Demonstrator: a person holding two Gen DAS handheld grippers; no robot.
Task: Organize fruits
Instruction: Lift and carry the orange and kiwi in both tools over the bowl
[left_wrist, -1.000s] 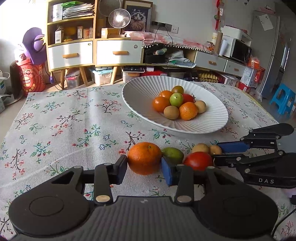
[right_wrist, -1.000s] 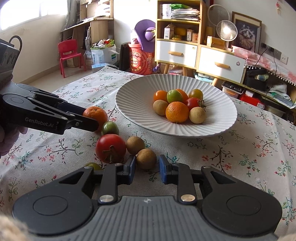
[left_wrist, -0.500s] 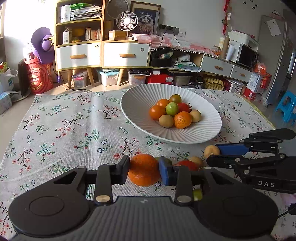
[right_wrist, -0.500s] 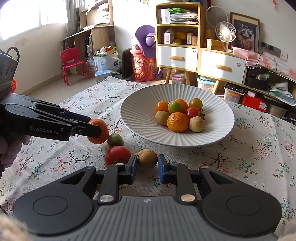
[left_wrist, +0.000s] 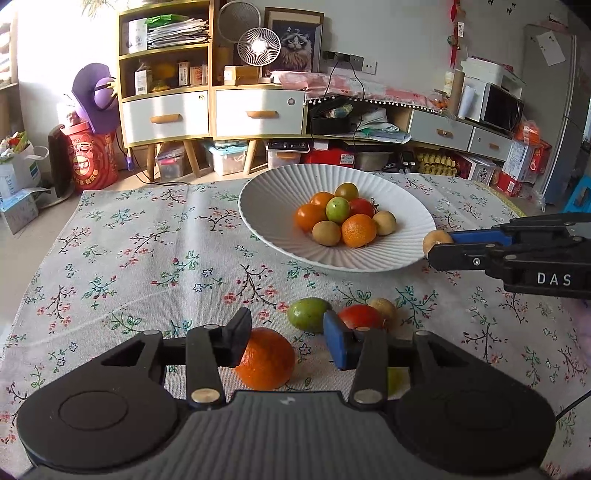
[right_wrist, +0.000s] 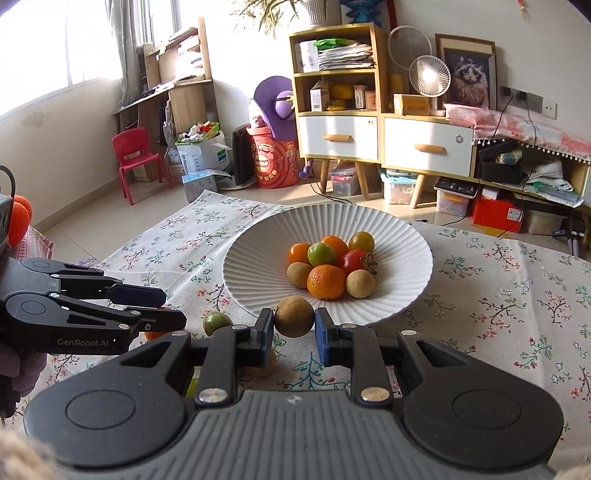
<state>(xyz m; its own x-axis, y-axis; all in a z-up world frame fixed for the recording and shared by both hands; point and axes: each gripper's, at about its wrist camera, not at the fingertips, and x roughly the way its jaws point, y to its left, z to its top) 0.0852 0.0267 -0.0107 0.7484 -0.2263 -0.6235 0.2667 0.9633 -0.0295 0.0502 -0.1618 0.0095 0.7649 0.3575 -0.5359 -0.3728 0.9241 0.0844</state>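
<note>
Closest to the left gripper (left_wrist: 286, 338) a big orange (left_wrist: 266, 359) lies on the flowered tablecloth (left_wrist: 147, 258). The tongs stand wide apart over it; the black left finger (left_wrist: 238, 336) sits against the orange's upper left side, while the blue pad on the other side is clear of it, so nothing is gripped. Just past that, three more fruits lie loose in a row on the cloth: one green fruit (left_wrist: 309, 315), one red tomato (left_wrist: 361, 317) and one small brown fruit (left_wrist: 384, 307) tucked beside the tomato. A sliver of something yellow-green (left_wrist: 397, 380) peeks out under the gripper frame; I cannot tell what it is.

The right gripper (right_wrist: 294, 326) is held up off the table, level, pointing at the bowl from the right side. Its two pads are closed onto a single round brown fruit (right_wrist: 294, 316), pinched at its sides and hanging just short of the bowl's near rim.

Farther on sits the white ribbed bowl (left_wrist: 280, 206) with eight fruits piled at its middle: three orange ones, two green or greenish, one red tomato with its stem, and two brown.

Behind the table stand the drawer cabinet (left_wrist: 210, 114) and a small fan (left_wrist: 258, 46).
</note>
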